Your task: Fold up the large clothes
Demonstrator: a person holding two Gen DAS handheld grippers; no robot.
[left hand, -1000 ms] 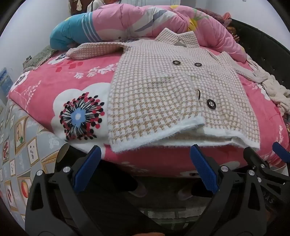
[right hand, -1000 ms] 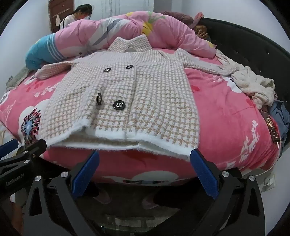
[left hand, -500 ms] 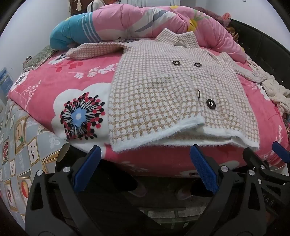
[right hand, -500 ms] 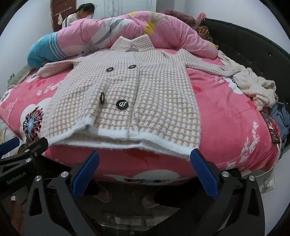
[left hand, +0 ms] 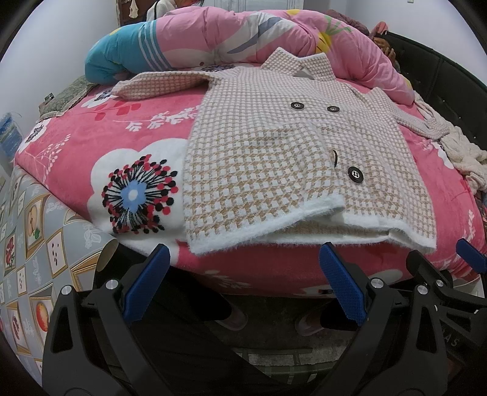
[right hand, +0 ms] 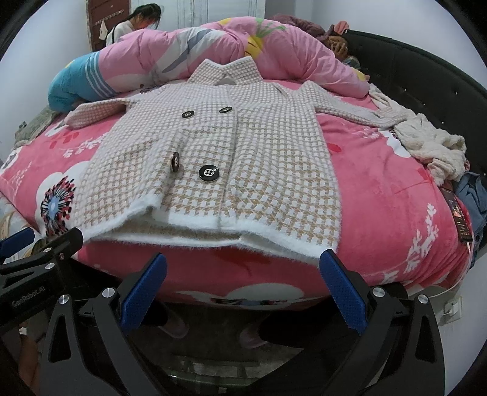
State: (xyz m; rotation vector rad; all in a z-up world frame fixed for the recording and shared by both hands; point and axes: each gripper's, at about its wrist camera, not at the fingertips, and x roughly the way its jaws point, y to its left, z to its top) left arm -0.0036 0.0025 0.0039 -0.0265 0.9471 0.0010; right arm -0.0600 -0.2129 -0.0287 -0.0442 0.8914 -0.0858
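Note:
A beige and white houndstooth coat [left hand: 274, 158] [right hand: 243, 158] with black buttons lies flat and face up on the pink flowered bedspread [left hand: 91, 146] [right hand: 395, 198]. Its sleeves spread out to both sides and its fluffy white hem reaches the bed's near edge. My left gripper [left hand: 243, 262] hovers open just below and in front of the hem's left part, holding nothing. My right gripper [right hand: 243, 262] is open too, below the hem's right part, empty. Each gripper shows at the edge of the other's view.
A rolled pink and blue quilt [right hand: 182, 61] lies behind the coat's collar. A cream knit garment [right hand: 435, 146] is heaped at the right by the black padded headboard [right hand: 426, 79]. A person [right hand: 137, 21] sits beyond the bed. Feet in slippers [left hand: 231, 316] show on the floor below.
Both grippers have crept slightly closer to the bed edge; the coat sits a little larger in the right wrist view. The coat itself has not moved.

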